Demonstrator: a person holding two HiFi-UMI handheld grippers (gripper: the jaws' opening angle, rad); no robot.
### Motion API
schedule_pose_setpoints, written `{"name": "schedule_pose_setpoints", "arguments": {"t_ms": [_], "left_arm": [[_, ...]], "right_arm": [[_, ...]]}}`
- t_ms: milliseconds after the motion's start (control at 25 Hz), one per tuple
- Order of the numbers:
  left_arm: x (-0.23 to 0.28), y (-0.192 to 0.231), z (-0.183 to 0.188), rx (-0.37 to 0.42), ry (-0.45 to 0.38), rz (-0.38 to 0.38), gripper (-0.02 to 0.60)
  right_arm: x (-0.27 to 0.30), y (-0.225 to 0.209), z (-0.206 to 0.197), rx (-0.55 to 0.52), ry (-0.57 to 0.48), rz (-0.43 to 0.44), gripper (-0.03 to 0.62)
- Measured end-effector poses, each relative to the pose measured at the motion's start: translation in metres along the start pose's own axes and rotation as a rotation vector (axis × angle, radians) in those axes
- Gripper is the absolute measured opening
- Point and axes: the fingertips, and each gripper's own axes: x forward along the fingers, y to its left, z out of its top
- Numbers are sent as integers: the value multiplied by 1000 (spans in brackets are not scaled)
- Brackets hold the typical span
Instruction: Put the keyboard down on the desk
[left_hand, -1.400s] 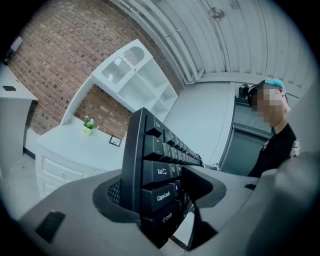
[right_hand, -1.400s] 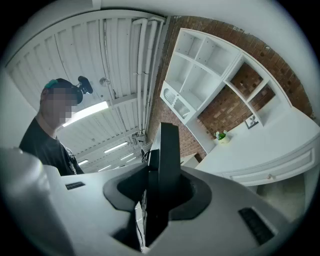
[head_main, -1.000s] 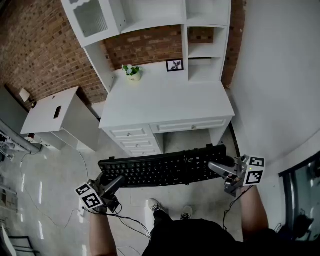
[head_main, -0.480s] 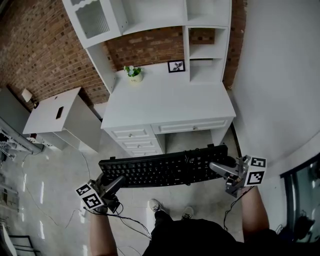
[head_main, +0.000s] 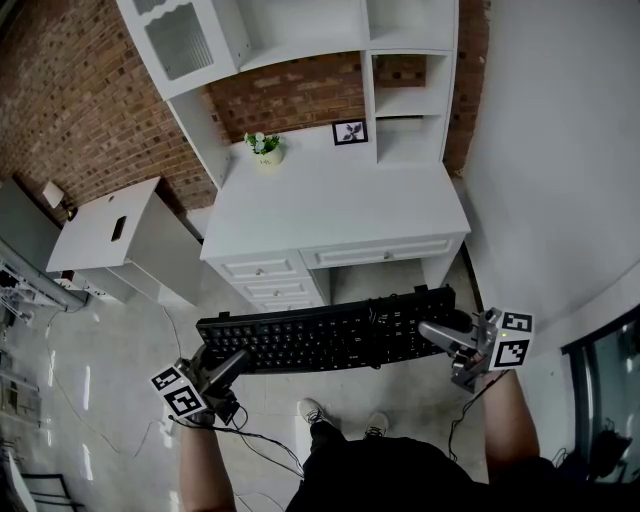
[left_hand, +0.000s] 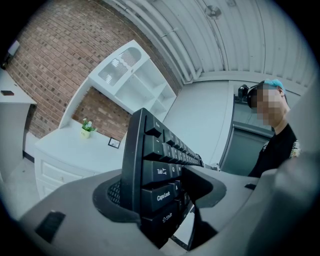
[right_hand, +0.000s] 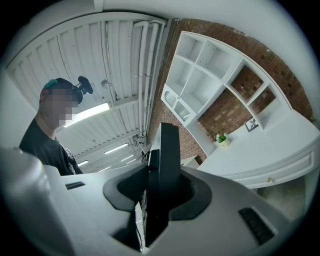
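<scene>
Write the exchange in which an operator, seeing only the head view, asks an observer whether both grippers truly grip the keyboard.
Operator: Is the left gripper clamped on the keyboard?
Observer: Yes. The left gripper view shows its jaws closed on the end with the Caps Lock key.
Operator: And the right gripper?
Observer: The right gripper view shows its jaws pinching the other end, seen edge-on.

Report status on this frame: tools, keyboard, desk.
Both shut: left tool and right tool on opposite keyboard ends. Keyboard airborne over floor, short of desk. Desk holds only plant and picture frame, at back.
</scene>
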Motion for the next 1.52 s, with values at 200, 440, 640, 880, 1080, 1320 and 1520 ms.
{"name": "schedule_pose_setpoints", "arguments": {"t_ms": [200, 440, 640, 880, 1080, 1320, 1520], "left_arm": [[5, -2, 3, 3, -2, -5, 301], [7, -9, 12, 21, -4, -8, 301], [6, -15, 14, 36, -9, -7, 301], [10, -6, 17, 38, -16, -10, 301], [17, 7, 18, 33, -21, -22, 302], [34, 36, 25, 20, -19, -44, 302], [47, 64, 32, 5, -13, -61, 302]], "right_arm": [[-3, 0, 5, -6, -9, -1, 127], [-6, 5, 13, -14, -24, 3, 127], [-10, 7, 12, -19, -28, 10, 127], [-3, 0, 16, -23, -26, 9, 127], [4, -9, 19, -26, -22, -4, 127], [20, -28, 26, -23, -15, -37, 127], [38, -47, 33, -21, -17, -56, 127]]}}
